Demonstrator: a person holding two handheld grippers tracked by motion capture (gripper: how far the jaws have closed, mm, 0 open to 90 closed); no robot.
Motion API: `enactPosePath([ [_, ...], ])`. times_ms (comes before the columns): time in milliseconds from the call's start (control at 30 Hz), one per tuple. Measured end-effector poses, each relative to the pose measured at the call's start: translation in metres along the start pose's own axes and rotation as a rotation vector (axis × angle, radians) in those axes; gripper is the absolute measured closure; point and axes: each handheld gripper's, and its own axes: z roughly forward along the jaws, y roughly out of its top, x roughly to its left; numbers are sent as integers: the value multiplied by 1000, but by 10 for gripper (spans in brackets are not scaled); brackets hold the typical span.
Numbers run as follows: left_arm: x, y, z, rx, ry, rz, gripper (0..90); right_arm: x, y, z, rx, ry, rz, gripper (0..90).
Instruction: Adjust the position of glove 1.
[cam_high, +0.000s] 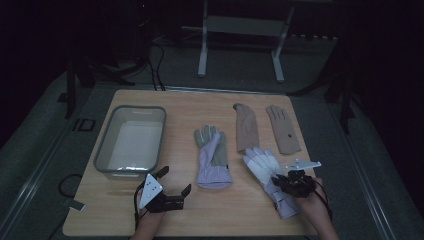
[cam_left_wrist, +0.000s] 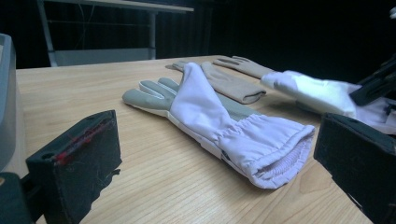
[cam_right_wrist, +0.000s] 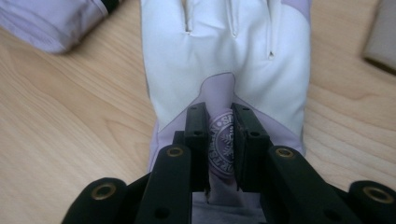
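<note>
A white and lavender glove (cam_high: 261, 166) lies palm up at the table's front right. My right gripper (cam_high: 281, 180) is over its wrist part. In the right gripper view the jaws (cam_right_wrist: 219, 114) pinch a raised fold of that glove (cam_right_wrist: 224, 60), with a round printed logo squeezed between the pads. A second lavender and grey glove (cam_high: 212, 160) lies flat at the middle. My left gripper (cam_high: 175, 180) rests low near the front edge, to the left of this glove (cam_left_wrist: 219, 116), with its jaws wide apart and nothing between them (cam_left_wrist: 215, 128).
Two tan gloves (cam_high: 246, 127) (cam_high: 283, 129) lie side by side at the back right. A grey plastic bin (cam_high: 106, 147) stands at the left of the wooden table (cam_high: 175, 107), just beyond my left gripper. Dark floor and a white frame lie past the far edge.
</note>
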Motion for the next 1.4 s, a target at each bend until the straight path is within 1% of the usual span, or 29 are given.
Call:
enactPosePath([
  [33,0,0,0,0,0,0,9,0,0,0,0,0,0,782],
  [67,0,0,0,1,1,-1,9,4,2,-7,-19,-27,20,781],
  [100,0,0,0,1,1,-1,9,4,2,-7,-19,-27,20,781],
  [200,0,0,0,0,2,1,9,9,6,-16,-47,-73,12,781],
  [233,0,0,0,1,2,2,9,11,9,-19,-62,-91,24,780],
  [400,0,0,0,0,2,0,9,13,17,-26,-85,-105,53,778],
  [500,0,0,0,0,3,2,9,12,26,-33,-116,-105,107,776],
  [533,0,0,0,0,3,2,9,12,26,-33,-116,-105,107,776],
  [567,0,0,0,-1,3,3,9,13,31,-35,-133,-116,131,776],
  [633,0,0,0,1,-2,2,9,14,34,-36,-143,-121,138,776],
  [667,0,0,0,2,-5,0,9,15,40,-37,-153,-166,164,775],
  [700,0,0,0,-1,-7,3,9,16,44,-37,-157,-191,170,774],
  [733,-1,0,0,0,-9,16,9,17,49,-36,-169,-199,180,773],
  [767,-3,0,0,2,-8,32,9,17,49,-36,-169,-199,180,773],
  [800,-4,0,0,4,-7,43,9,17,53,-35,-177,-189,189,772],
  [833,-4,0,1,5,-5,44,9,18,58,-34,-183,-183,194,772],
  [867,-3,0,0,2,-2,29,9,21,68,-32,-191,-179,194,768],
  [933,-2,0,0,-1,-3,20,9,24,78,-30,-190,-185,201,764],
  [967,-1,0,0,-2,-3,14,9,24,78,-30,-190,-185,201,764],
  [1033,-1,0,0,-2,-1,15,9,28,87,-28,-189,-204,218,763],
  [1067,-2,0,0,-2,-1,19,9,30,95,-25,-187,-211,221,765],
  [1133,-2,0,0,-2,0,21,9,32,98,-24,-187,-214,225,765],
  [1167,-2,0,0,-3,0,21,9,35,105,-21,-186,-206,238,766],
  [1200,-2,0,-1,-3,1,19,9,35,105,-21,-186,-206,238,766],
  [1233,-2,0,-1,-5,3,17,9,39,112,-17,-187,-201,245,766],
  [1300,-1,0,-1,-5,0,16,9,42,116,-16,-190,-197,247,766],
  [1333,-1,0,-1,-3,-14,5,9,45,120,-15,-193,-185,255,765],
  [1367,0,0,-1,-1,-32,-10,9,52,127,-11,-201,-179,254,766],
  [1400,-1,0,-1,0,-29,-7,9,57,131,-9,-206,-174,251,766],
])
